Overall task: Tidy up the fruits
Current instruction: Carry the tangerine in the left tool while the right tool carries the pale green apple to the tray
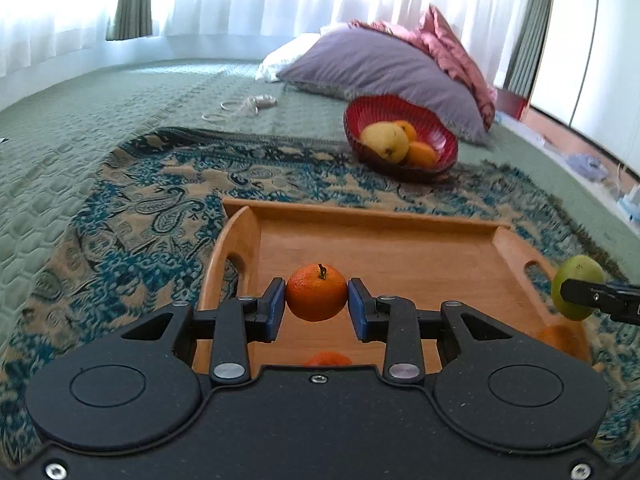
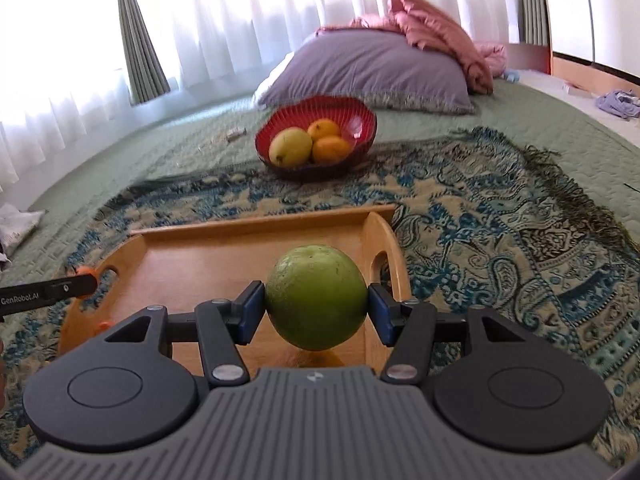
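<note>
So here's the setup on the bed, going left to right. The left gripper (image 1: 316,304) has its jaws clamped on a small round orange mandarin with a stub of stem (image 1: 316,293), held up in the air over the rectangular wooden tray with cut-out handles (image 1: 376,220). A bit more orange fruit peeks out low in the tray, mostly hidden behind the gripper body, so I can't say how many are left.

The right gripper (image 2: 316,310) is doing the same thing beside it, jaws pinching a big round green fruit (image 2: 316,297) from both sides, hanging over the right end of the tray.

What matters for the next move: the red ribbed bowl (image 2: 360,118) sits past the far rim of the tray, on the blue paisley throw (image 2: 500,220), in front of the purple pillow (image 2: 372,68). It already has a yellow fruit and two oranges in it. From the left gripper it lies ahead and off to the right; from the right gripper it's nearly straight ahead, a touch left. My guess is both fruits are headed there, and the right hand looks to have the more direct line.
</note>
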The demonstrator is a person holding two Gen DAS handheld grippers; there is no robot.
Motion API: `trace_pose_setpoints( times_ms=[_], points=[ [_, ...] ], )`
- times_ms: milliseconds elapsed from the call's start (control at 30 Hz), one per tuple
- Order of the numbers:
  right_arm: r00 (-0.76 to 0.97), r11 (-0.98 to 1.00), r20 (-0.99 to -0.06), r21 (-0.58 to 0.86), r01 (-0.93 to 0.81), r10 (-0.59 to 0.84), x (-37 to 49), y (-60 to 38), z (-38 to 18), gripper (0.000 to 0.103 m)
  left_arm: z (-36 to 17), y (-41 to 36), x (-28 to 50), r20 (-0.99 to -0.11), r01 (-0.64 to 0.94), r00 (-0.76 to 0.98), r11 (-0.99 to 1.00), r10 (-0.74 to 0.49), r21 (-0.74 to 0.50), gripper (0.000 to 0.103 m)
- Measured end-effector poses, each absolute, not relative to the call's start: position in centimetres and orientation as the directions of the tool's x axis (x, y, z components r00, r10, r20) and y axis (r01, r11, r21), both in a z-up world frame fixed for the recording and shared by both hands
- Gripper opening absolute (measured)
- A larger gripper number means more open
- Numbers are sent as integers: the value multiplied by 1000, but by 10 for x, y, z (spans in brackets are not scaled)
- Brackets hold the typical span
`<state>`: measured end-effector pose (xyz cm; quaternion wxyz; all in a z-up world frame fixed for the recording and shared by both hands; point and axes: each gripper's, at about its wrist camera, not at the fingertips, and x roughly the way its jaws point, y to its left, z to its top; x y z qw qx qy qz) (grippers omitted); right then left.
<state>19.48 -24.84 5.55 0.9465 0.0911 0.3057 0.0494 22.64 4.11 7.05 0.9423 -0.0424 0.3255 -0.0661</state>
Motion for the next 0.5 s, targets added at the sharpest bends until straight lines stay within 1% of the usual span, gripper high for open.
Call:
trace_pose_setpoints(
  times_ms=[167,500],
  points=[
    [774,986,-621,165,-28,125,221,-243,41,59,54,38,251,-637,110,758,990,-143,-91,32],
    [758,988,-643,152,-17,112,241,-234,30,59,38,33,269,-657,107,740,990,-141,-92,32]
  ],
)
